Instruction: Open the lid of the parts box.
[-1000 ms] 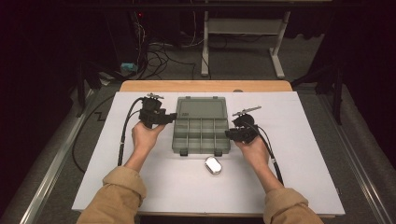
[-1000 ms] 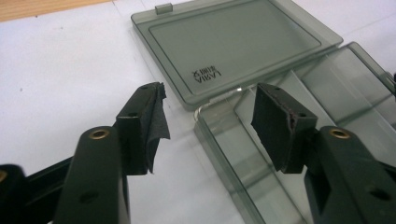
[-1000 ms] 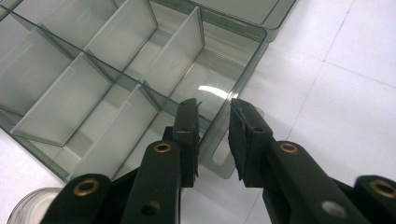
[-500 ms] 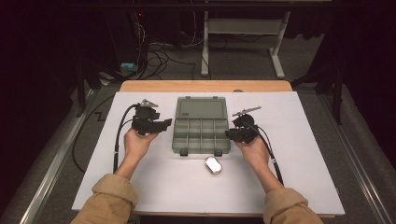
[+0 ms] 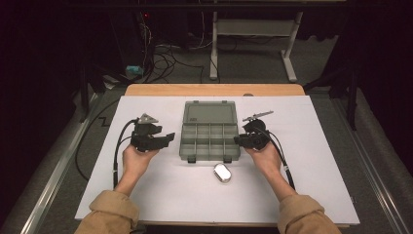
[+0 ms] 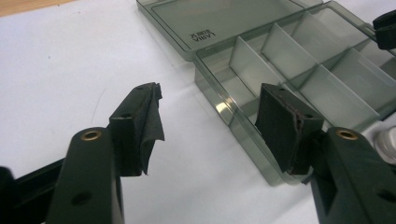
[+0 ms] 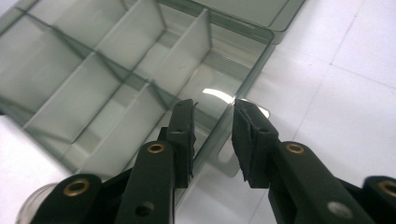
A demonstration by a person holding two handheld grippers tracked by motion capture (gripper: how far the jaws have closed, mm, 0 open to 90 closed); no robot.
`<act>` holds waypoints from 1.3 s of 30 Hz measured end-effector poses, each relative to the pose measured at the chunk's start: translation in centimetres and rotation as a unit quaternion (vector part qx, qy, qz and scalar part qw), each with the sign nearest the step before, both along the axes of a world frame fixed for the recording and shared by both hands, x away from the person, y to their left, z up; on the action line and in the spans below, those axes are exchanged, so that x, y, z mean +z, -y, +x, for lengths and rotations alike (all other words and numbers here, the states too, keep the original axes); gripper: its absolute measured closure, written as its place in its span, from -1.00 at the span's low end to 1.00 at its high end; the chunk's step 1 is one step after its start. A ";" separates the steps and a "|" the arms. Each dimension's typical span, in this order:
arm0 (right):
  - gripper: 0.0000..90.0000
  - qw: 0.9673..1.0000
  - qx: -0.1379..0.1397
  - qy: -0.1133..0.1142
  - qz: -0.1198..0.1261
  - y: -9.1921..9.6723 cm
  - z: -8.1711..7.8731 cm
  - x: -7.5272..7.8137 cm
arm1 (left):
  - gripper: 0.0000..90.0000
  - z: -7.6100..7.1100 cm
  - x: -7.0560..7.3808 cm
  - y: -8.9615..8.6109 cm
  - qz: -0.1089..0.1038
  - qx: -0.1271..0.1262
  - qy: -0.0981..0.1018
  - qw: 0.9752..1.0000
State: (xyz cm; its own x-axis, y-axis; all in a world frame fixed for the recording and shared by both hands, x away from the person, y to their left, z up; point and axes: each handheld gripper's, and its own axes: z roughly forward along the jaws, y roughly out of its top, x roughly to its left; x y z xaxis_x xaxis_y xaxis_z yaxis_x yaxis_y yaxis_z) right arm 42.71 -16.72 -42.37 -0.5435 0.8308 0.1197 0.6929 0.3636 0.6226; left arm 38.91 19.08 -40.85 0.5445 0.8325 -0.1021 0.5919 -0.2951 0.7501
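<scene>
Straddling organiser box [image 7: 116, 88] wall, right gripper [image 7: 214, 116] apparently not clamping.

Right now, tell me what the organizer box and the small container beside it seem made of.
Organizer box: likely hard plastic, smoky translucent grey; dividers and the white table show through, and its walls catch glare. Small container: probably clear glossy plastic or glass, with bright highlights; too small to tell.

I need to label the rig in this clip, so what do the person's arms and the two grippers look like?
Both sleeves are tan and end at the wrists. Each hand carries a black two-jaw gripper: the left gripper has a grey three-cornered plate on top, the right gripper a thin grey plate too. A black cable trails from each. Up close, the jaws show brass-coloured rivets and worn black pads.
</scene>
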 end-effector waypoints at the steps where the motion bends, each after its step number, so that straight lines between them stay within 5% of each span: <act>1: 0.53 1.000 0.002 0.002 0.006 0.2 -0.1 0.2 | -0.11 -0.3 0.0 -0.1 0.000 -0.002 0.000 1.000; 4: 0.48 0.999 0.007 0.013 0.033 0.9 -0.7 0.9 | -0.14 -1.1 -0.3 -0.7 -0.010 -0.008 0.007 1.000; 16: 0.33 0.998 0.020 0.048 0.043 2.8 -2.8 1.8 | -0.14 -3.9 -1.0 -2.5 -0.026 0.007 0.014 1.000; 27: 0.15 0.995 0.026 0.089 0.046 5.5 -5.4 1.9 | -0.21 -6.3 -1.4 -3.8 -0.037 0.021 0.044 0.998; 34: 0.08 0.994 0.017 0.092 0.062 7.7 -6.7 1.7 | -0.22 -8.0 -2.1 -4.8 -0.053 0.032 0.055 0.997; 39: -0.01 0.990 0.017 0.119 0.075 9.0 -8.2 1.9 | -0.24 -9.1 -2.7 -5.5 -0.059 0.040 0.060 0.996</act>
State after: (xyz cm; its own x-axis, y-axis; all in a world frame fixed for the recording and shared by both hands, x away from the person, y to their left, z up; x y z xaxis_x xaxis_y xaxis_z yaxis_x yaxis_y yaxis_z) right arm 34.53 -25.76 -40.47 -0.5991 0.7937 0.1058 0.5086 0.2751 0.8158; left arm 29.80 24.58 -43.54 0.4908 0.8598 -0.1407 0.5139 -0.1553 0.8437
